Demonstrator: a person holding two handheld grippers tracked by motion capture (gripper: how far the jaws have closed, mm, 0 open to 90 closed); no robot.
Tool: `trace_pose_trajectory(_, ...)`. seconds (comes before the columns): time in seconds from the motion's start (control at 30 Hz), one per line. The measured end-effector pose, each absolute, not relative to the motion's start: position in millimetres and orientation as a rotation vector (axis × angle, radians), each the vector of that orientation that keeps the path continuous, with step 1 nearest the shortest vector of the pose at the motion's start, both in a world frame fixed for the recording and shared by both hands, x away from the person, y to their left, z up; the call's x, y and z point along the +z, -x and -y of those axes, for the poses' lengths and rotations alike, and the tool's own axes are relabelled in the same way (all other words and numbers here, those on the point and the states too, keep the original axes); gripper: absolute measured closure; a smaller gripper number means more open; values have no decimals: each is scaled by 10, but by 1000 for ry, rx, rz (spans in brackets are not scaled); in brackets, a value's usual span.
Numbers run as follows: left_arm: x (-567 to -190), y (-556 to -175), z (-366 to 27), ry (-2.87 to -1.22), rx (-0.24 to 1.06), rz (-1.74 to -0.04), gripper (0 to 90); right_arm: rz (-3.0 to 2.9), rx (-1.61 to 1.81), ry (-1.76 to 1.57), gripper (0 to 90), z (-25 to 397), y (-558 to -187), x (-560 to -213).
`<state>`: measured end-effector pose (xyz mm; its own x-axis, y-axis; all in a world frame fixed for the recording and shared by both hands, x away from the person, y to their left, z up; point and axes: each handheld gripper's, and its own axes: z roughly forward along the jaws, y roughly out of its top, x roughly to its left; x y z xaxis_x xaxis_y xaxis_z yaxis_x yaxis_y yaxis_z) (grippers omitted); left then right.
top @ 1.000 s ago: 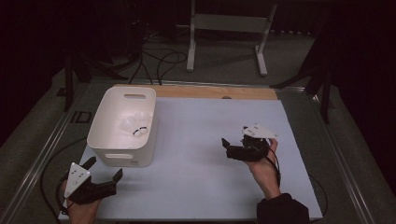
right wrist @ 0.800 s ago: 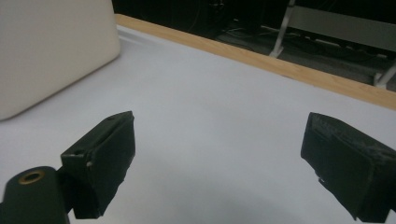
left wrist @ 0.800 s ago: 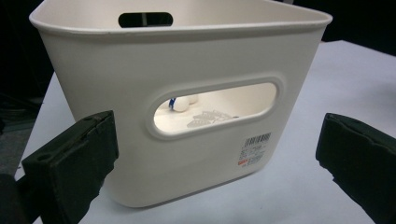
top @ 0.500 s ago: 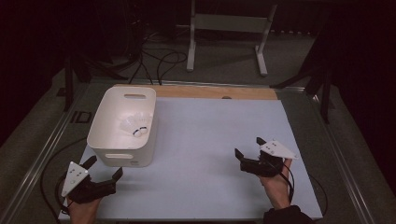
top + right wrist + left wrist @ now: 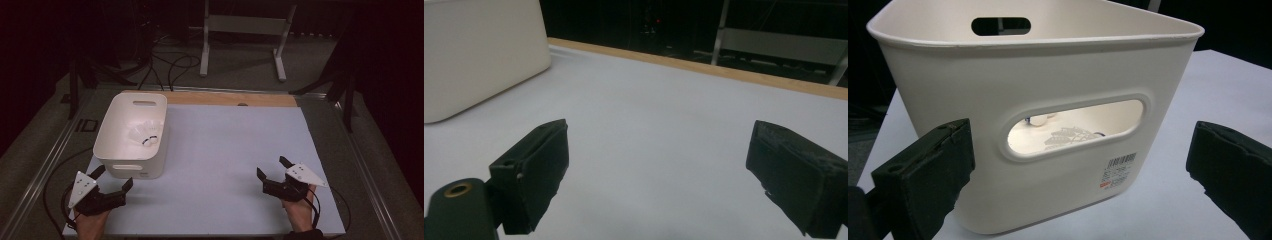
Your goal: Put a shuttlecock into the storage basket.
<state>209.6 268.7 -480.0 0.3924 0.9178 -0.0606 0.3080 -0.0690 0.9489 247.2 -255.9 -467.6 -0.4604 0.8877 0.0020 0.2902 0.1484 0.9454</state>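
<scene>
The right gripper has pulled back to the near right table edge, jaws spread, empty. Left gripper stays released beside the white plastic bin holding shuttlecocks.

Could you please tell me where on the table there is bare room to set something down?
The widest free patch is the white tabletop between the white bin and the right gripper, running back to the wooden strip. It is crowded at the near left, where the left gripper sits close before the bin. Shuttlecocks occupy the bin's floor.
</scene>
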Motion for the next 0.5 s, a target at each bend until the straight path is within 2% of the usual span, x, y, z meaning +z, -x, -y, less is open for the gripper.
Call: trace_pose_trajectory(0.5, -4815, -2098, -2621, -1650, 732, -1089, 1, -1835, 1298, -1122, 98, 2620, -2502, -4778)
